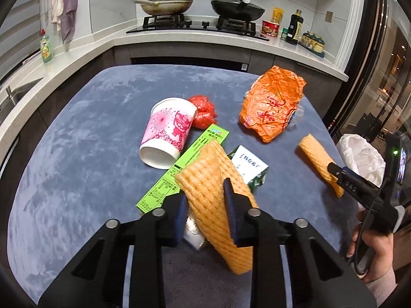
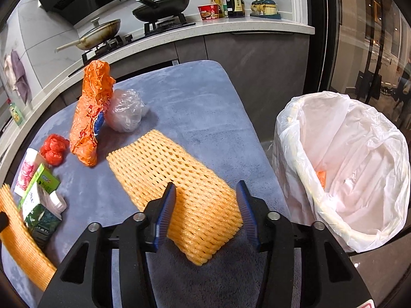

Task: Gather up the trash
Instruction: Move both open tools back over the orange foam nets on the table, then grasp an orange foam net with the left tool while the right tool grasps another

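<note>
Nearest in the left wrist view, the left gripper [image 1: 203,190] is closed narrow on an orange foam net [image 1: 205,169], its blue pads pinching the net from both sides so that it stands tilted, with its near end off the blue cloth table [image 1: 77,154]. In the right wrist view the right gripper [image 2: 205,183] stands about half open astride a second foam net [image 2: 164,164], which lies near the table's right edge. A pad sits at each of its long sides, and I cannot tell whether they press on it. A person's hand [image 1: 372,251] holds that gripper at the right. Just right of the table stands the bin [image 2: 285,141], lined with a white bag, with a small orange scrap inside. Behind the first net lie a flat green carton [image 1: 179,169] and a green-and-white pack [image 1: 250,164], both partly under it. Farther back a pink-and-white paper cup [image 1: 167,133] lies on its side, touching the carton, with a crumpled red bag [image 1: 204,110] just beyond it. To the far right lies a crumpled orange bag [image 1: 272,102] with a clear plastic bag [image 2: 125,113] against it. Beyond the table runs the kitchen counter [image 1: 195,38] with two lidded pans on the hob.
</note>
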`<state>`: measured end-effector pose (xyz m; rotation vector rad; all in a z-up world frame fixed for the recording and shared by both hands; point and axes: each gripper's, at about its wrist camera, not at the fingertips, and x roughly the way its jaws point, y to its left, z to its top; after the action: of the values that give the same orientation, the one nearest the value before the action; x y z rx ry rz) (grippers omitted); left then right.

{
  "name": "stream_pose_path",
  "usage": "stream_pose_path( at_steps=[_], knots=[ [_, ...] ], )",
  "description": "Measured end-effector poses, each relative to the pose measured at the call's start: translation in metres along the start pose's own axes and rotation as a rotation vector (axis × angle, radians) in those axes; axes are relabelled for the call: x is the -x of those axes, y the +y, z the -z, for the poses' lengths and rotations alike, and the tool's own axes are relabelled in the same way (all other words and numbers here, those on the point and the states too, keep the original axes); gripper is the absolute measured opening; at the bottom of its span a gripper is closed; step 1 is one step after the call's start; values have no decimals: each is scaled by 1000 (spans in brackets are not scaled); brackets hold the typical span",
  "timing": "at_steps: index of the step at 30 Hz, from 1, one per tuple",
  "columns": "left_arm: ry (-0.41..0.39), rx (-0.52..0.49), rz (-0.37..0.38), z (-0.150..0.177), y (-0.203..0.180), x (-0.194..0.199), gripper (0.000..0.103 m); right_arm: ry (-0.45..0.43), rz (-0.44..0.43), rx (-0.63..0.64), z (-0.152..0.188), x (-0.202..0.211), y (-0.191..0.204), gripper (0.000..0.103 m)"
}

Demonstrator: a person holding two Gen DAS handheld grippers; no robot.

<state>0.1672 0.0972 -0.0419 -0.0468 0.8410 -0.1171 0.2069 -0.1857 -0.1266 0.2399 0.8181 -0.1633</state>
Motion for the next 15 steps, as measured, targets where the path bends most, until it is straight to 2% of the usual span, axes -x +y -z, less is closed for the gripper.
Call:
stream_pose_path(
  at_steps=[3,5,6,14,15],
  knots=[
    [-12,-4,11,-2,-2,5,13,-2,12,8,1,1,0,30],
    [-21,-9,22,-3,-5,11,12,1,13,8,2,3,-1,13],
    [-26,-11,25,-4,-7,13,12,4,11,8,2,4,-3,1],
    [-80,-27,64,-10,-21,39,11,-11,-40,-16,6,26,-7,1],
    [-86,-27,68,-11,-22,42,11,-11,-46,-27,6,28,-9,9]
  ],
)
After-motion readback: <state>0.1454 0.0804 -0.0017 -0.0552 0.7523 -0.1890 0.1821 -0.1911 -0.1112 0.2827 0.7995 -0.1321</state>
